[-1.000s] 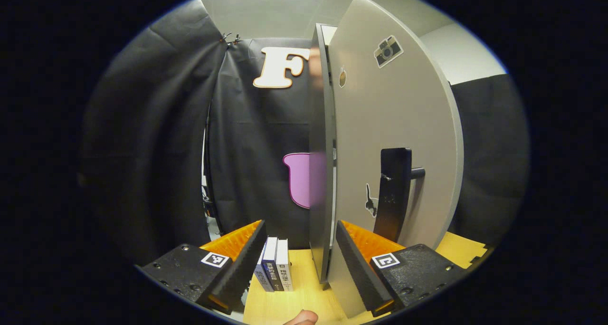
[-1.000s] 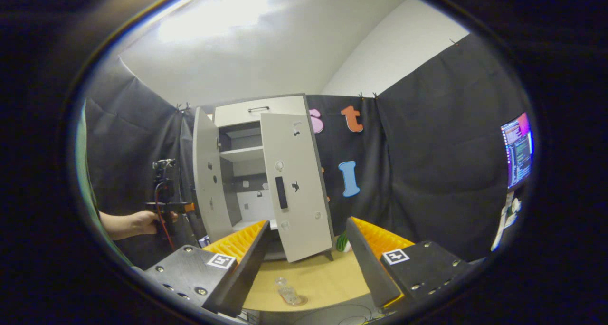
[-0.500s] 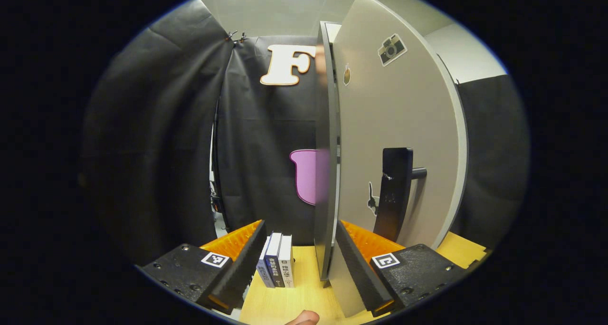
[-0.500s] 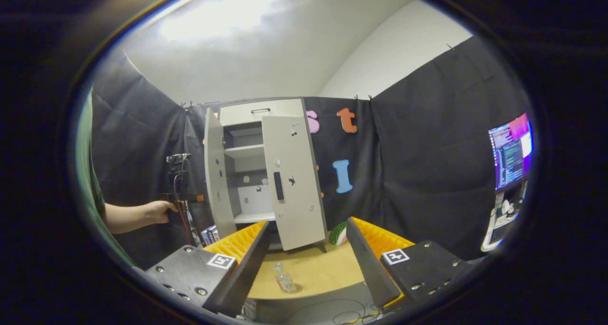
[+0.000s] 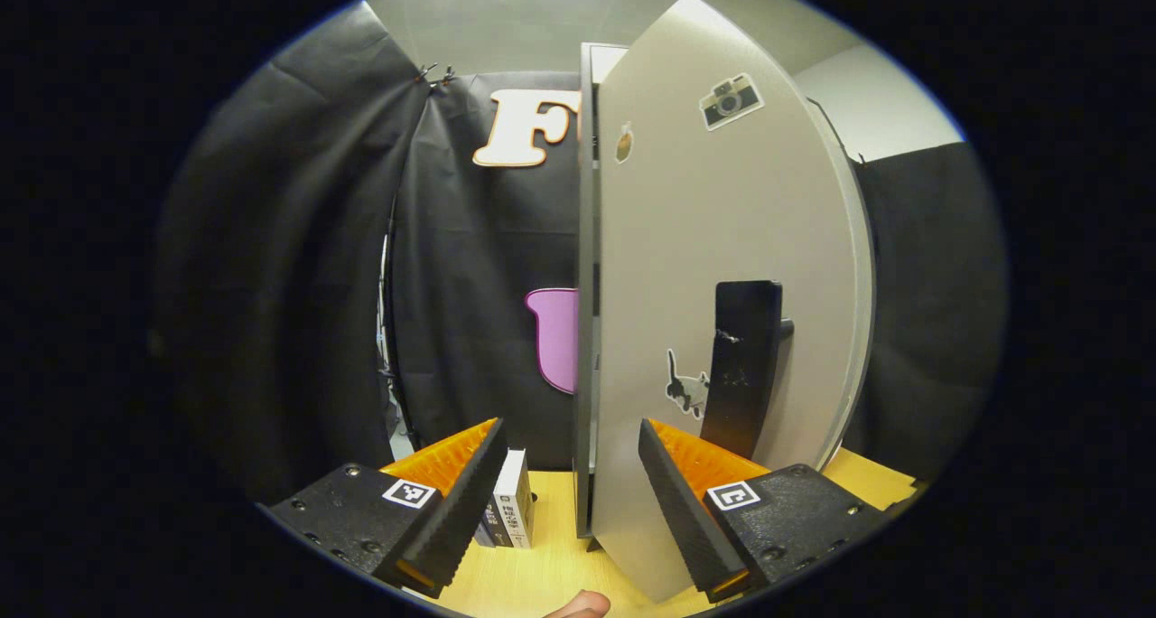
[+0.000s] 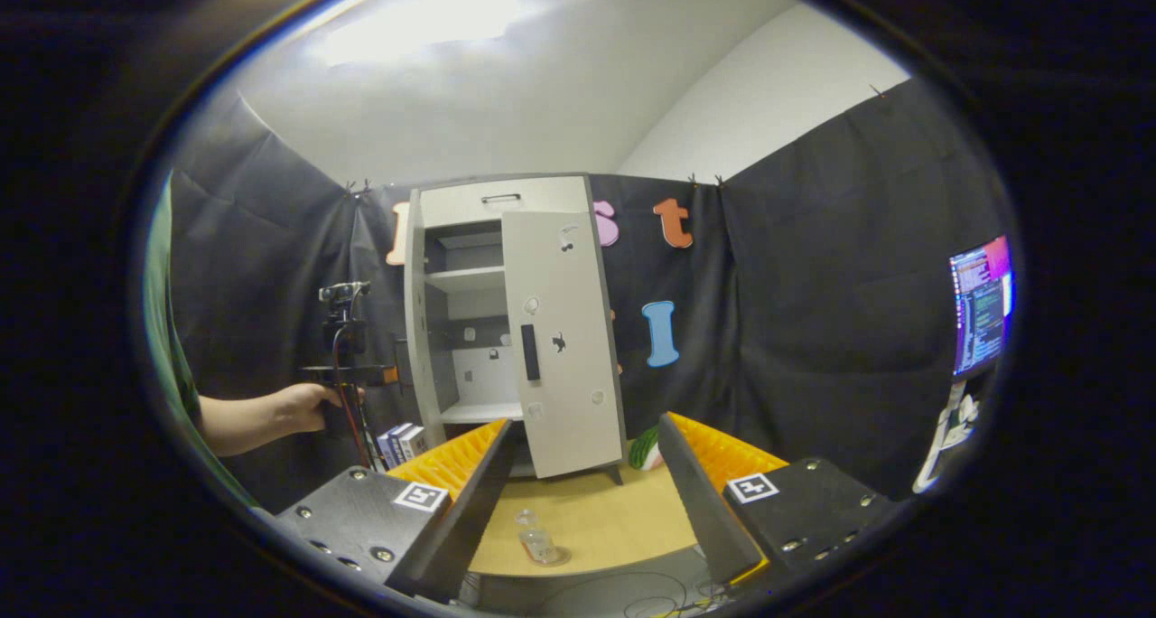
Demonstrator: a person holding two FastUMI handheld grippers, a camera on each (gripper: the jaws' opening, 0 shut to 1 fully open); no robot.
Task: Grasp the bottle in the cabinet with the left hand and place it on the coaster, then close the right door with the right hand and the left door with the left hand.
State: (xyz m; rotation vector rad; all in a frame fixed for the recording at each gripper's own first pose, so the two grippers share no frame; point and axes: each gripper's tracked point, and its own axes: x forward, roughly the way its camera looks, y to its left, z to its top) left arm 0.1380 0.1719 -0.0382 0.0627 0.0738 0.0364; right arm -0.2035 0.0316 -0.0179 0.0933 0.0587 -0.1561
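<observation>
On the worktop your bottle stands on its coaster, between your right gripper's spread, empty fingers; your left gripper gapes beside the left door.

I see bottle on worktop before cabinet; books left of cabinet.
</observation>
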